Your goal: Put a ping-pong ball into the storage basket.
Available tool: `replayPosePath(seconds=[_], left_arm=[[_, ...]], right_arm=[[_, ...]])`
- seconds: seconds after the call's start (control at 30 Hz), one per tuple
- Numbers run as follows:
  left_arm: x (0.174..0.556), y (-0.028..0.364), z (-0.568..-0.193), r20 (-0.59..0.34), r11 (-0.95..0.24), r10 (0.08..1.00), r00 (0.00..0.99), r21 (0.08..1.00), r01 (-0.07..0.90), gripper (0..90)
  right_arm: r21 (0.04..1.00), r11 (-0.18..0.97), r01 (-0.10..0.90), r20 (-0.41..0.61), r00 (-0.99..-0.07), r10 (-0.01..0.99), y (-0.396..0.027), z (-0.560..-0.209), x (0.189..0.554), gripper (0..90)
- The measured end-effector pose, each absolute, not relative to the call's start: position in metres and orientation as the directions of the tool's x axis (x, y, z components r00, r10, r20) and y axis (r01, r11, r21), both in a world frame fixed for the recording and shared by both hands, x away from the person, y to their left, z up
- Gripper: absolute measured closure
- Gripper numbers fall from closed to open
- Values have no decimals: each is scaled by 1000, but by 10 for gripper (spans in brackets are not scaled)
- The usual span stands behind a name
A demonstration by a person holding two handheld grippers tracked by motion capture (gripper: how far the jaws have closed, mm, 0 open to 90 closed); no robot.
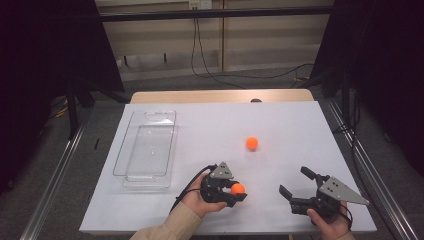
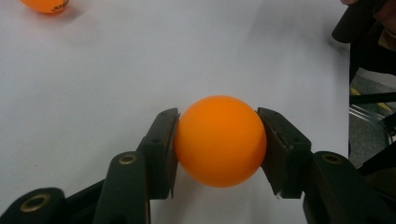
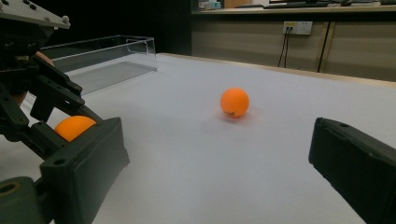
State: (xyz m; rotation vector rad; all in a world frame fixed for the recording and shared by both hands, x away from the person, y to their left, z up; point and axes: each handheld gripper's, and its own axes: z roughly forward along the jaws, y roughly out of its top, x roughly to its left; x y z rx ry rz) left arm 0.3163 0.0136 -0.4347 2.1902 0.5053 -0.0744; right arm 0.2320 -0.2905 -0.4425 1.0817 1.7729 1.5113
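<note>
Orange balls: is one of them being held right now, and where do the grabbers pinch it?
Yes. The left gripper holds one orange ball, its jaws pressing the ball's two opposite sides. The right gripper is open and holds nothing.

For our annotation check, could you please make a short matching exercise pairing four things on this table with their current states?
Things:
1. left gripper
2. right gripper
3. loose orange ball
4. clear tray

States:
A. lying free on the white table, between the two grippers and farther back
B. shut on an orange ball
C. empty, at the table's left side
D. open, holding nothing

Pairs: 1-B, 2-D, 3-A, 4-C
</note>
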Motion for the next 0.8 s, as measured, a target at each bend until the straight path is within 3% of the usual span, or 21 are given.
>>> replayPosePath(seconds=[0.8], left_arm=[[323, 25, -429, -241, -522, 359, 902, 749, 408, 508]], right_arm=[[976, 35, 215, 83, -515, 853, -291, -442, 232, 31]])
